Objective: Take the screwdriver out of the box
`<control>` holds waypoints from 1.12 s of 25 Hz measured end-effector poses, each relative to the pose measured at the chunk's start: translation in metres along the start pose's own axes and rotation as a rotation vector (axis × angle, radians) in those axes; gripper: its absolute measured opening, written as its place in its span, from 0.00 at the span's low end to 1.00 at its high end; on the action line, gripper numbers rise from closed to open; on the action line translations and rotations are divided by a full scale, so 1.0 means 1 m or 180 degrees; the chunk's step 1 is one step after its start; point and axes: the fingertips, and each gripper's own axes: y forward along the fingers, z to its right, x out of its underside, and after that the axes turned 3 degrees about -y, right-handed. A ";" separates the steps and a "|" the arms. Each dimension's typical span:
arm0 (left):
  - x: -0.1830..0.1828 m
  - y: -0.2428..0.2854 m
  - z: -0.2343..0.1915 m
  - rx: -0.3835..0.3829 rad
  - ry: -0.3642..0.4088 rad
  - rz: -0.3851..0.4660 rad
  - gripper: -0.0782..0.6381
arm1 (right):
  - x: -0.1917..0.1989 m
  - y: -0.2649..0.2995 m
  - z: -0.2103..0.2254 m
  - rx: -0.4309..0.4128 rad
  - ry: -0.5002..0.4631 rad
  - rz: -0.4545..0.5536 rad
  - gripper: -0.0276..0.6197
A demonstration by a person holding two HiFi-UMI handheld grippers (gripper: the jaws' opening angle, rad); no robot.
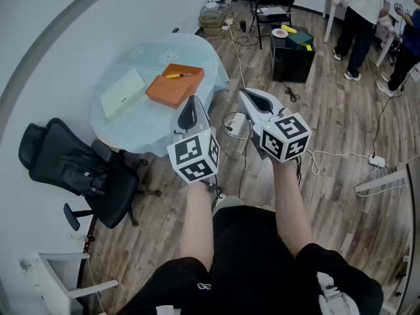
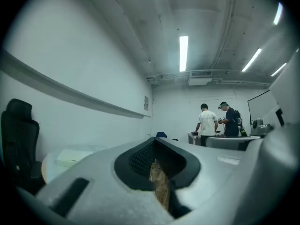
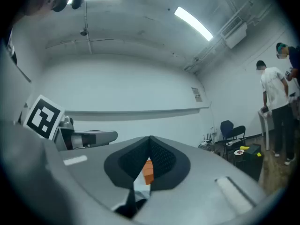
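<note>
An orange box (image 1: 174, 85) lies on the round, pale blue table (image 1: 141, 133), and a yellow-handled screwdriver (image 1: 178, 75) rests across its top. A pale box lid (image 1: 123, 92) lies to its left. My left gripper (image 1: 190, 105) is held level in the air, short of the table's near edge, shut and empty. My right gripper (image 1: 244, 94) hovers to its right over the wooden floor, also shut and empty. In the left gripper view the left gripper (image 2: 154, 142) has its jaws together. The right gripper (image 3: 150, 139) shows a sliver of the orange box (image 3: 148, 171) through the gap behind its tips.
A black office chair (image 1: 79, 172) stands left of the table. A black cabinet (image 1: 293, 56) and a folding chair (image 1: 272, 8) are further back. Two people (image 1: 361, 18) stand at the far right. Cables (image 1: 341, 156) run across the floor.
</note>
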 end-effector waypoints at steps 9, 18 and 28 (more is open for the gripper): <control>0.012 0.025 0.028 0.0166 0.0004 -0.0093 0.11 | 0.002 -0.006 0.033 0.0165 -0.0003 -0.0031 0.05; 0.027 0.045 0.046 0.0333 -0.0019 -0.0161 0.11 | 0.003 -0.009 0.076 0.0363 0.0162 -0.0016 0.05; 0.084 0.096 -0.110 -0.0380 -0.0298 -0.0442 0.11 | 0.086 0.130 0.035 -0.0227 0.0148 -0.0487 0.05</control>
